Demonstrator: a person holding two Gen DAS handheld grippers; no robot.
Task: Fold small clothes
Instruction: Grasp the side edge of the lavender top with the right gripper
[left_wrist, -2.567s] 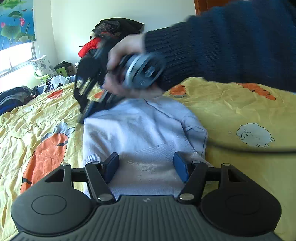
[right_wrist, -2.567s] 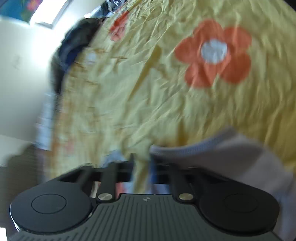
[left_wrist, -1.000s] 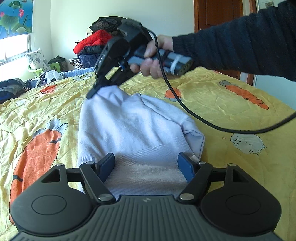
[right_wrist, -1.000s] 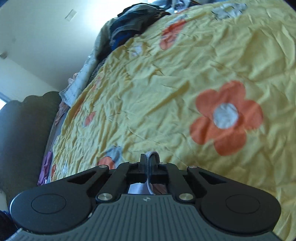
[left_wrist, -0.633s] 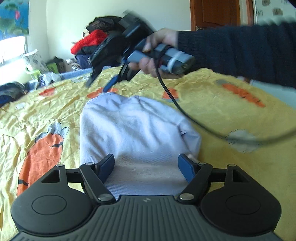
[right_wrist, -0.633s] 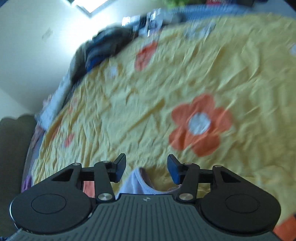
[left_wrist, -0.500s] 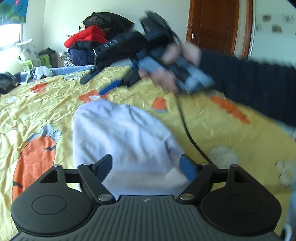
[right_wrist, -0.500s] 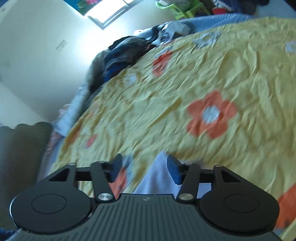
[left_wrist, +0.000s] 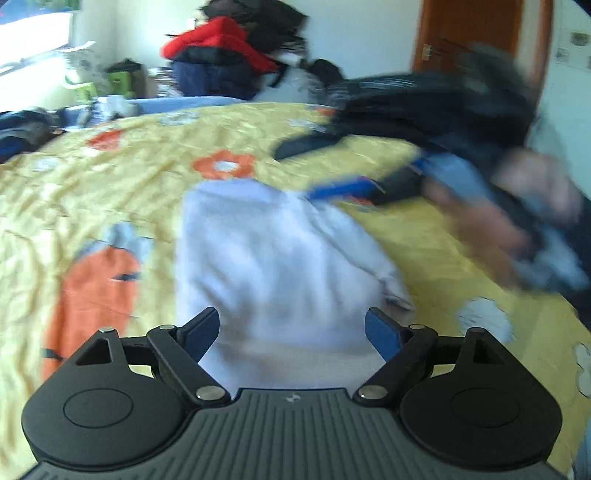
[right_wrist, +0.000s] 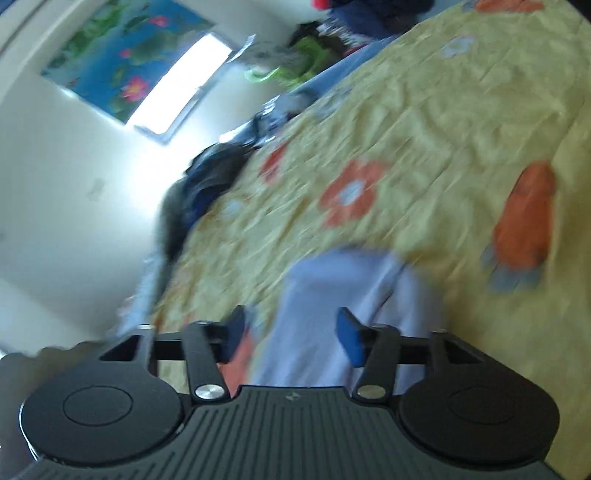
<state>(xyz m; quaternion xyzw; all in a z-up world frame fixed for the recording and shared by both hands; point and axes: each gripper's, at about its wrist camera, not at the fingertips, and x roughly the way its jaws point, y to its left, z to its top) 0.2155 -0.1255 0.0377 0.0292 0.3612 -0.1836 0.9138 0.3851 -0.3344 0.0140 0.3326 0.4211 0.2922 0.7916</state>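
On the crinkled yellow quilt (left_wrist: 424, 236) lies a soft lavender knit sweater (left_wrist: 273, 258), folded; left gripper (left_wrist: 291, 328) widening, right gripper (right_wrist: 291, 332) released, both empty.

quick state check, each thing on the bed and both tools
pale garment: folded, lying flat on the quilt, not held
yellow quilt: spread out, wrinkled
left tool: jaws opening, nothing gripped
right tool: open, empty, above the garment
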